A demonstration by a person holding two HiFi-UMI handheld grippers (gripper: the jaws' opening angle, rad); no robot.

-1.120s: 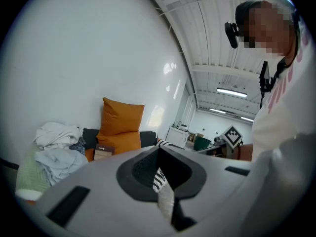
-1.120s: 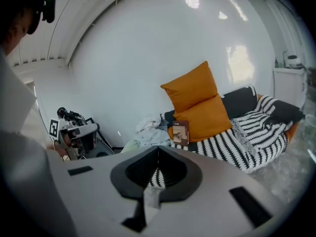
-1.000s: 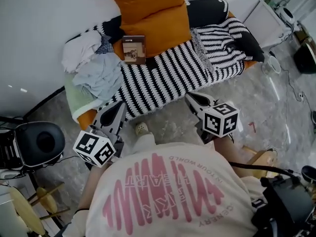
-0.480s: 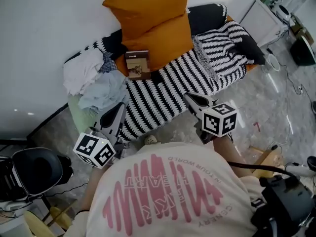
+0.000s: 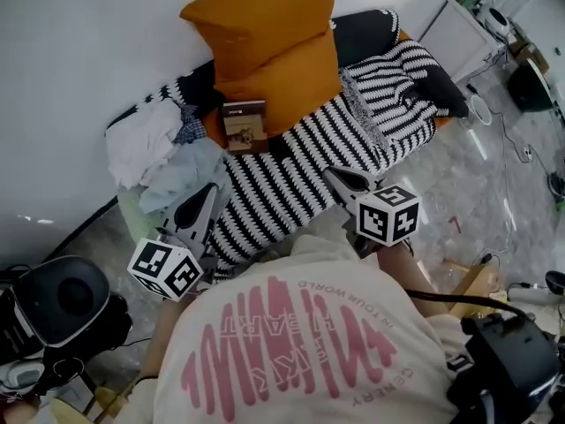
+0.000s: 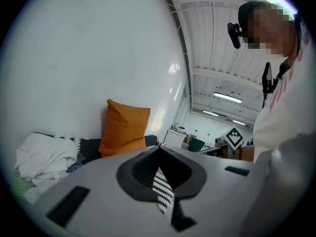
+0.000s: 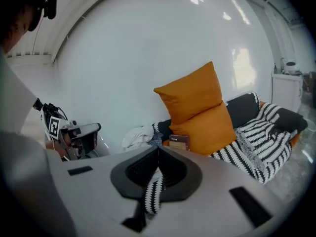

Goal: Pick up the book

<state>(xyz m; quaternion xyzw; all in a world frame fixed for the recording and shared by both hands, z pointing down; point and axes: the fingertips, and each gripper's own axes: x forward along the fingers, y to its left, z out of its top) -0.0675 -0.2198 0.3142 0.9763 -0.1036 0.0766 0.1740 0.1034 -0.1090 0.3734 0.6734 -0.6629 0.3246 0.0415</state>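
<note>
A small brown book (image 5: 244, 124) leans against the lower of two orange cushions (image 5: 281, 78) on a sofa covered by a black-and-white striped blanket (image 5: 291, 162). In the right gripper view the book (image 7: 178, 141) sits just beyond my jaws. My left gripper (image 5: 205, 198) hovers over the sofa's near edge beside a clothes pile, short of the book. My right gripper (image 5: 337, 177) is above the striped blanket, to the right of the book. Both grippers are shut and empty: the left gripper (image 6: 158, 148) and right gripper (image 7: 158, 147) show jaws meeting at the tip.
A pile of white and pale blue clothes (image 5: 157, 155) lies left of the book. A second striped throw and black cushion (image 5: 415, 73) fill the sofa's right end. A black round chair (image 5: 60, 300) stands at lower left, a white cabinet (image 5: 459, 23) at upper right.
Both grippers have moved forward toward the sofa, from over the floor to over its near edge. Both stay shut. The book has not moved.
</note>
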